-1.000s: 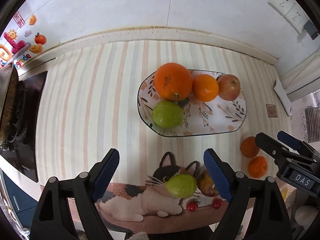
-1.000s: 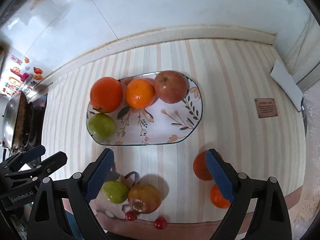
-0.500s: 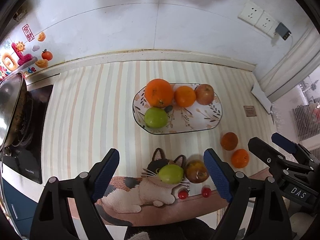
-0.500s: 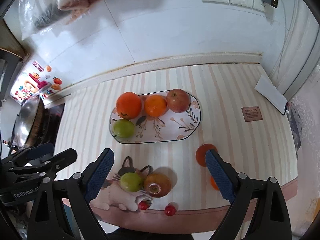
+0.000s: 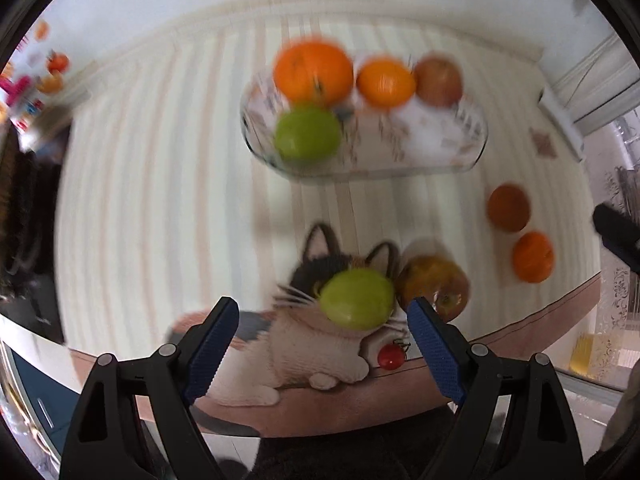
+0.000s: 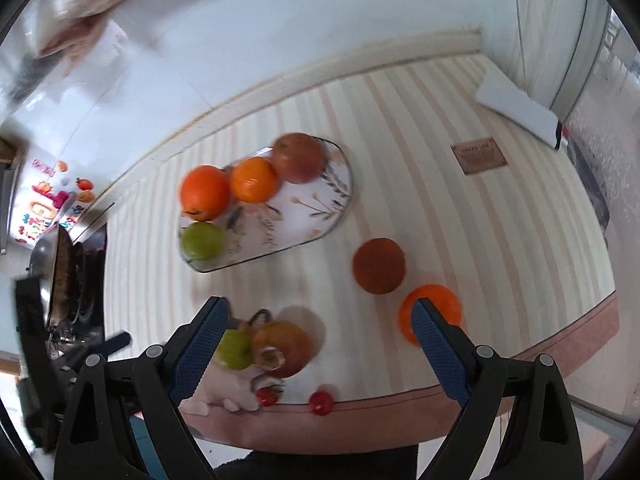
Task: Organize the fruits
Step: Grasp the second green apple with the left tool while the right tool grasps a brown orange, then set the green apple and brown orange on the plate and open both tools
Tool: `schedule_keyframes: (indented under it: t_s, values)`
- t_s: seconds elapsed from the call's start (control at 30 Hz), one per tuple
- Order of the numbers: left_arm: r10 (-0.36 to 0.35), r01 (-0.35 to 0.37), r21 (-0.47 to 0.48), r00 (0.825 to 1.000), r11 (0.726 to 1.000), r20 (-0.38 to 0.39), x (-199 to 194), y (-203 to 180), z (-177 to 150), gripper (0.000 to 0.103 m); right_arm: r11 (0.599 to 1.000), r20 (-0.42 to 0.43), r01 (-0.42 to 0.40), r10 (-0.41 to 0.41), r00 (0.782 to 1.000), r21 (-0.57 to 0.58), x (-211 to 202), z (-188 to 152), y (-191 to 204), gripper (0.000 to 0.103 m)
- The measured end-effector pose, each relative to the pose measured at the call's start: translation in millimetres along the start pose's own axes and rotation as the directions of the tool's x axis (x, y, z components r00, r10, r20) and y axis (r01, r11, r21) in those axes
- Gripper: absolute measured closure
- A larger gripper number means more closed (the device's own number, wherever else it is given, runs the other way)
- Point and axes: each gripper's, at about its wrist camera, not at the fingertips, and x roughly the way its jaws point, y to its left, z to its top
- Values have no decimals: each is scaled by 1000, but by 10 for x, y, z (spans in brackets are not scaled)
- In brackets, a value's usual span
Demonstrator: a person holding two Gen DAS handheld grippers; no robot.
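Home kitchen: stove (image 6: 80, 280), wok (image 6: 44, 256), striped counter (image 6: 460, 232).

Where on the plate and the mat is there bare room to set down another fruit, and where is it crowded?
The plate is bare in its right front part, in front of the red apple. The mat is bare right of the dark orange and left of the plate. It is crowded at the front edge, round the green apple and the brownish apple.

Your left wrist camera looks down and forward from the near counter edge, close above the green apple (image 5: 357, 299) on the cat mat (image 5: 288, 344). Your right wrist camera stands further right, tilted, over the same edge. Both views share the fruit plate (image 5: 472, 148) (image 6: 344, 200), both loose oranges and this apple.
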Motion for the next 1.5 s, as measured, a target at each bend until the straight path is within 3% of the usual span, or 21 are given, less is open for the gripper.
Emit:
schedule_keyframes:
  t_s: [0.2, 0.37, 0.47, 0.53, 0.7, 0.97, 1.17, 1.33, 1.5]
  values:
    - [-55, 49, -62, 993, 997, -106, 481, -45, 15, 17, 999, -73, -22, 24, 997, 25, 405, 220, -322, 8]
    - [-50, 38, -85, 988, 996, -145, 688, -83, 4, 17, 1000, -151, -10, 12, 988, 12, 816, 394, -452, 8]
    - [-59, 48, -88, 990, 995, -126, 705, -91, 0, 30, 1000, -193, -5, 4, 981, -5, 1032, 438, -454, 11]
    - [-72, 64, -86, 993, 994, -98, 668, -115, 7, 45, 1000, -222, 4, -8, 975, -20, 1170, 451, -442, 12]
    - [-27, 25, -43, 998, 999, -61, 632, -215, 68, 46, 997, -271, 26, -43, 962, -67, 1414, 450, -370, 18]
    - [-10, 8, -26, 998, 1000, -69, 656, -302, 186, 45, 995, -285, 24, -51, 957, -99, 1548, 393, -313, 44]
    - [47, -48, -20, 998, 999, -53, 631, -261, 157, 45, 994, -309, -8, -26, 951, -109, 1597, 289, -202, 44]
    - [-43, 35, -89, 995, 995, -89, 654, -41, 215, 43, 994, -303, -3, -31, 952, -110, 1619, 200, -108, 44]
    - [-44, 34, -94, 994, 995, -99, 686, -12, 321, 44, 994, -314, -1, -34, 949, -110, 1643, 277, -102, 44]
